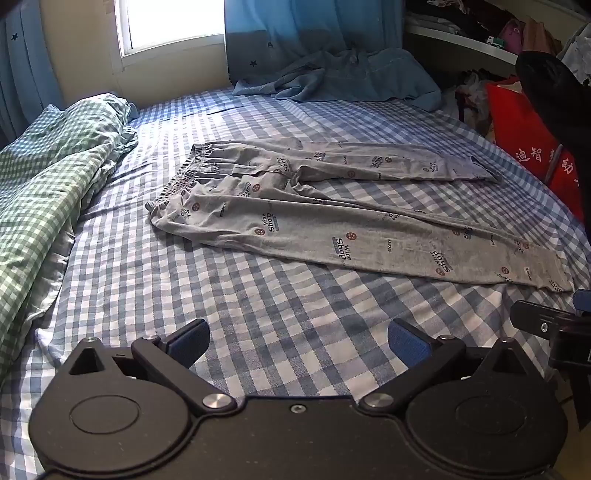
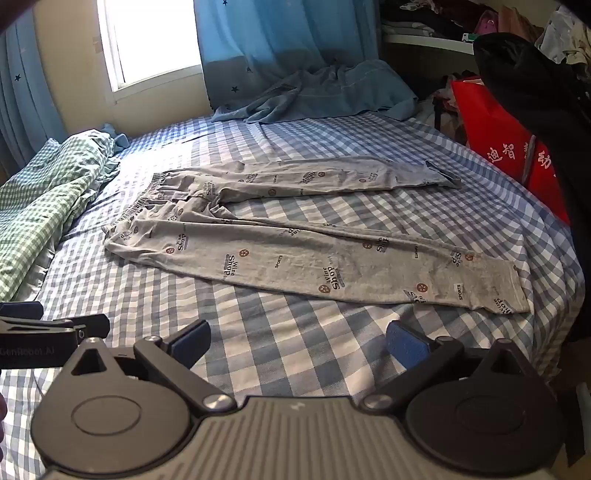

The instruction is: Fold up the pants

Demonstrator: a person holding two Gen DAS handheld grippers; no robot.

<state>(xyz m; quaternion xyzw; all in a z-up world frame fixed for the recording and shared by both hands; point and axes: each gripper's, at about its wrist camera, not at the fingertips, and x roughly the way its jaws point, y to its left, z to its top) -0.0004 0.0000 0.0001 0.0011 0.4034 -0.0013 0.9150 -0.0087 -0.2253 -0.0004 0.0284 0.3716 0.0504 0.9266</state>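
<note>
On checked bedsheet [image 1: 258,317], unfolded pants [image 1: 332,206].

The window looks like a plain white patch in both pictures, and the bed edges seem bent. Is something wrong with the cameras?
Left wrist view: the window is blown out by daylight, and a bright patch falls on the checked sheet. Right wrist view: same glare at the window; the fisheye lens curves the bed's edge, while the grey pants stay sharp.

pants [image 2: 314,254]: "Wine Shop", "SPORTS" | left hand-held gripper [image 2: 33,334]: "GenRobot.AI"
</note>
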